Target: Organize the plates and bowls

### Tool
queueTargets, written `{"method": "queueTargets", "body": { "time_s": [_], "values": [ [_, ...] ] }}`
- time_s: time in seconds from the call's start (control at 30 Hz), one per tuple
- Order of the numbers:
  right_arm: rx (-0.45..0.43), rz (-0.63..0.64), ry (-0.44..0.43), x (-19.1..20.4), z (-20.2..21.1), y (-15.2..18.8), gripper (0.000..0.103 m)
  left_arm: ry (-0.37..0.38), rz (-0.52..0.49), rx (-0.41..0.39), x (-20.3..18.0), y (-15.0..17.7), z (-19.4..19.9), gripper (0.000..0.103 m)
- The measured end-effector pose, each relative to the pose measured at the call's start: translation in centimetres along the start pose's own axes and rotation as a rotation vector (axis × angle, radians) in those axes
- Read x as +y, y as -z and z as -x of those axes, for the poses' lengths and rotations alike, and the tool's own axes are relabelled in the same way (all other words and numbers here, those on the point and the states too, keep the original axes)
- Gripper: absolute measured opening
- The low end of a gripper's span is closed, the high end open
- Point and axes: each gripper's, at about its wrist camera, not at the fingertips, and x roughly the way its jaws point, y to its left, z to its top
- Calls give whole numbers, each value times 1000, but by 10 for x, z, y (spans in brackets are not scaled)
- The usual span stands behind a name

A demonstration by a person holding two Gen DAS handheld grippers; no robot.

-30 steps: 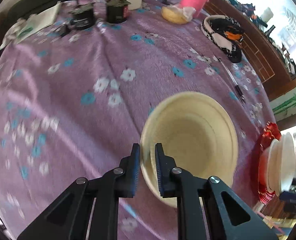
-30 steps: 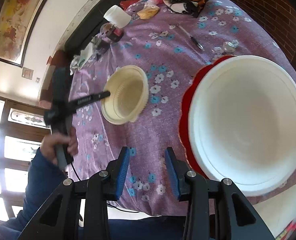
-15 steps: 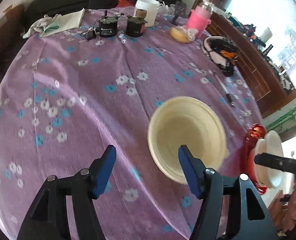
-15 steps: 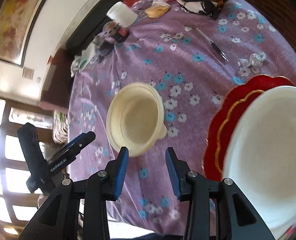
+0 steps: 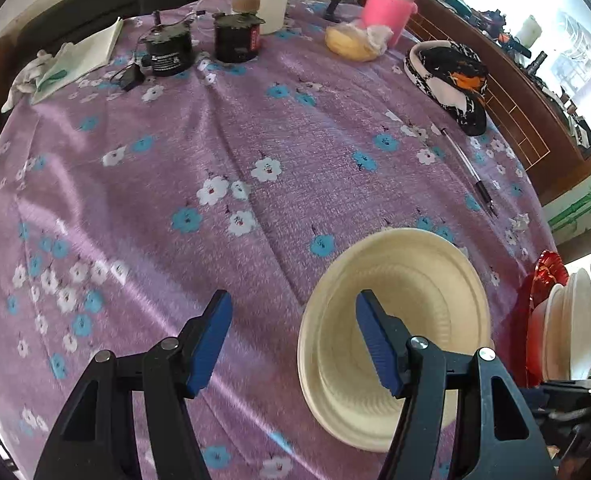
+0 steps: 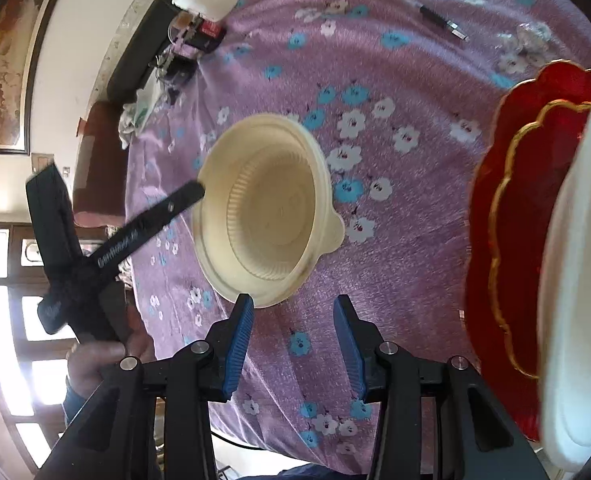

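Left gripper (image 5: pixel 291 320) jaws wide (straddling cream bowl (image 5: pixel 423 280) rim), unpinched

White lettering runs along one finger of the left tool (image 6: pixel 193 196), seen from the right wrist, but it is too blurred to read; the black motor (image 5: pixel 169 53) on the desk (image 5: pixel 295 152) carries a pale label, its print too small to make out; the second black block (image 5: pixel 237 38) shows a red sticker, equally unreadable.

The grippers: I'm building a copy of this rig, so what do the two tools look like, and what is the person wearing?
Both the left gripper and the right gripper have black angular frames with triangular cut-outs, silver pivot screws and blue ribbed pads. White lettering runs along one black finger. The person's sleeve looks dark blue.
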Motion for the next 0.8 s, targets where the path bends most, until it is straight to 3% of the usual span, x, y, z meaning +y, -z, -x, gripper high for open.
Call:
{"method": "queueTargets", "body": {
  "time_s": [0.07, 0.17, 0.23, 0.4, 0.8],
  "values": [
    [10, 0, 14, -1, -8, -3, 45, 10, 1, 14, -1, -1, -5, 42],
    [3, -5, 24, -3, -14, -10, 44, 23, -7, 25, -5, 3, -10, 23],
    [-5, -8, 39, -5, -15, -13, 39, 19, -18, 26, -9, 6, -9, 15],
    [-33, 13, 60, -6, -16, -20, 29, 29, -18, 25, -16, 16, -6, 12],
    [-66, 120, 100, 6, -7, -15, 24, 18, 32, -32, -18, 44, 25, 12]
  ]
}}
